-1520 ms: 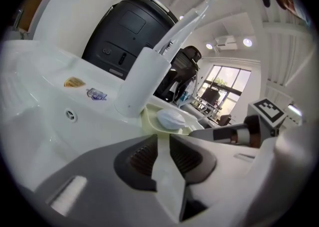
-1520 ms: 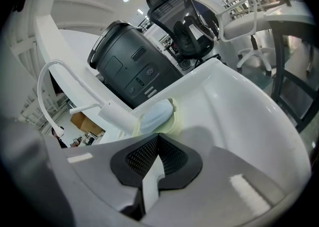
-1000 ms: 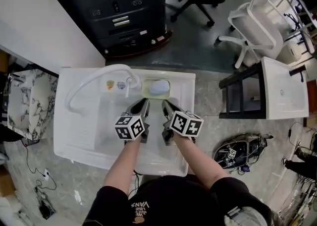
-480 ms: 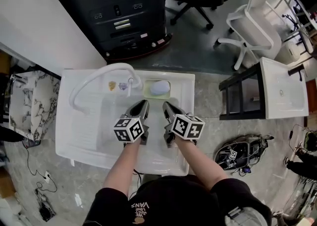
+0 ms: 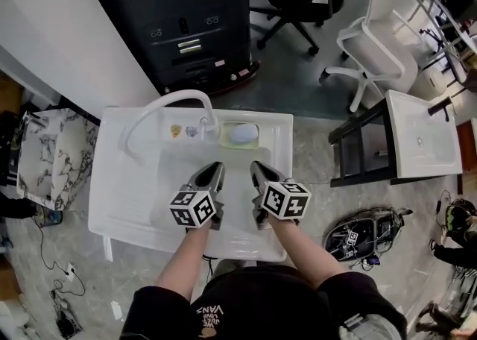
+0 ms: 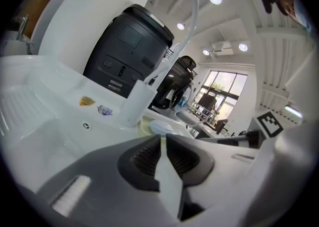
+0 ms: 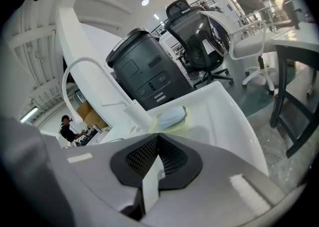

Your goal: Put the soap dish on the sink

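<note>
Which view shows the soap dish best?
Head view: the soap dish shows whole from above, on the sink ledge right of the faucet. Right gripper view shows it low and side-on; left gripper view shows only a sliver beside the faucet base.

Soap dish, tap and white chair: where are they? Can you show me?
soap dish (image 5: 226,139): head view, on its pale yellow left rim.
tap (image 5: 182,95): head view, on the top of its white arch.
white chair (image 5: 376,48): head view, on its seat.
</note>
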`<state>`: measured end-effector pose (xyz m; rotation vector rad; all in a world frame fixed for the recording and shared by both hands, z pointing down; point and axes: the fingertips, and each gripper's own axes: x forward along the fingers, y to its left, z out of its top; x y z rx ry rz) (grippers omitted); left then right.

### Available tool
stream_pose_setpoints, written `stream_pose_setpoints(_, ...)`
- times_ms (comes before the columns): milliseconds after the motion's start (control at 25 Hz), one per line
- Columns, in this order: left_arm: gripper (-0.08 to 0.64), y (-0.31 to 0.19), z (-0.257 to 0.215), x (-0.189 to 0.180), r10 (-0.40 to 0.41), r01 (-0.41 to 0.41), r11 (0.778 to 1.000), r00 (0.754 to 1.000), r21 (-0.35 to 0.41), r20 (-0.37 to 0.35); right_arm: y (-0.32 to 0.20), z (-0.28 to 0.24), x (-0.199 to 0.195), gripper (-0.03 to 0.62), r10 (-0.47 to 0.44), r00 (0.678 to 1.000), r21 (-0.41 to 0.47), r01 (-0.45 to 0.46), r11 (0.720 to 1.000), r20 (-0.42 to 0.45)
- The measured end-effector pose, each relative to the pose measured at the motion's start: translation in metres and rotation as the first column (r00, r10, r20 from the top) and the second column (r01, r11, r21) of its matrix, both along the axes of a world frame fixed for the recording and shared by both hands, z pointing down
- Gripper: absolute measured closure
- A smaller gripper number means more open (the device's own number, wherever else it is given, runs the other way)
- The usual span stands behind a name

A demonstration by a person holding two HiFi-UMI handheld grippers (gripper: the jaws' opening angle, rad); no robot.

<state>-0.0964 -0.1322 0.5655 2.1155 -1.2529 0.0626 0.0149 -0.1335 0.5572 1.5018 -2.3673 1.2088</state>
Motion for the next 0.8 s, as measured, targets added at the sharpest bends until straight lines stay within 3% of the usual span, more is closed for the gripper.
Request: stream_pose_setpoints(800,0.474,0.082,-0.05,-0.017,0.057,-0.056,0.995,0.998,0.079,-0.008,0.079,-0.047,-0.008,0.589,-0.012,0.998,0.117,0.02,0.993,-0.069)
